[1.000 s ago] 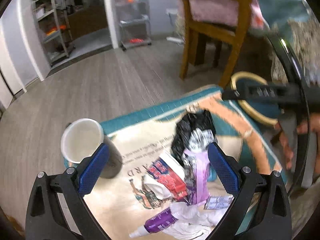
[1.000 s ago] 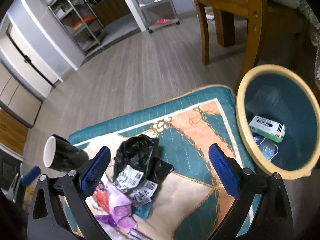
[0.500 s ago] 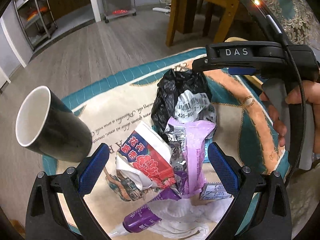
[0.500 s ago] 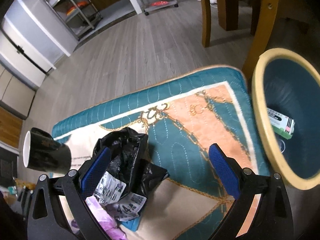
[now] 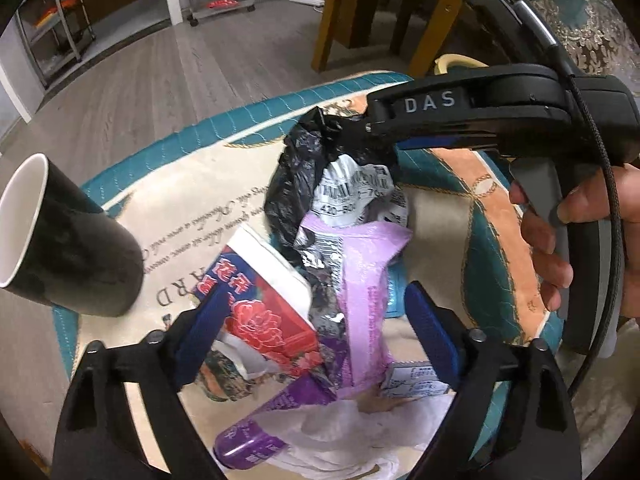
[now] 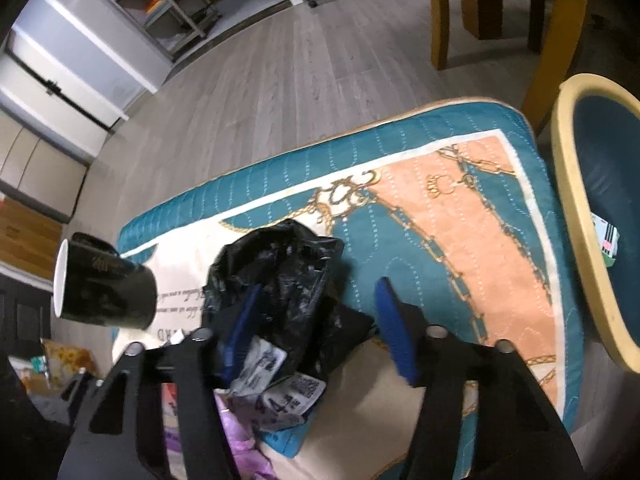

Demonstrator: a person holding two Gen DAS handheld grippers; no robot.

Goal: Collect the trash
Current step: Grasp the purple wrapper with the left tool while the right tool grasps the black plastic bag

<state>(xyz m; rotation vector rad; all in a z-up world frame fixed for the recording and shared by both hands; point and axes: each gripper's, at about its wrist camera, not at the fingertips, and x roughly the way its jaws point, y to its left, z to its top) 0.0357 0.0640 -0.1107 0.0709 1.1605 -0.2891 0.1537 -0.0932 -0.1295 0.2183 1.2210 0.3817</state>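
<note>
A trash pile lies on the teal and orange quilted mat [image 6: 440,152]. My left gripper [image 5: 316,330] hangs low over it, jaws closing, with a red and white packet [image 5: 264,304] and a purple wrapper [image 5: 364,280] between the pads; I see no firm pinch. My right gripper [image 6: 316,326] is closing around the crumpled black plastic bag [image 6: 280,264]; its left pad lies against the bag, its right pad stands clear. In the left wrist view the right gripper [image 5: 374,122] reaches the black bag [image 5: 304,168] from the right, held by a hand [image 5: 560,240].
A black cup [image 5: 72,248] [image 6: 104,284] lies tipped at the mat's left. A yellow-rimmed blue bin [image 6: 576,240] with a small box [image 6: 608,240] stands right of the mat. A purple tube [image 5: 248,448] and white tissue [image 5: 340,432] lie nearest. Wooden chair legs [image 6: 440,20] stand behind.
Both grippers dropped closer to the pile and tipped further down. Both pairs of jaws have narrowed, the right much more, now straddling the black bag.
</note>
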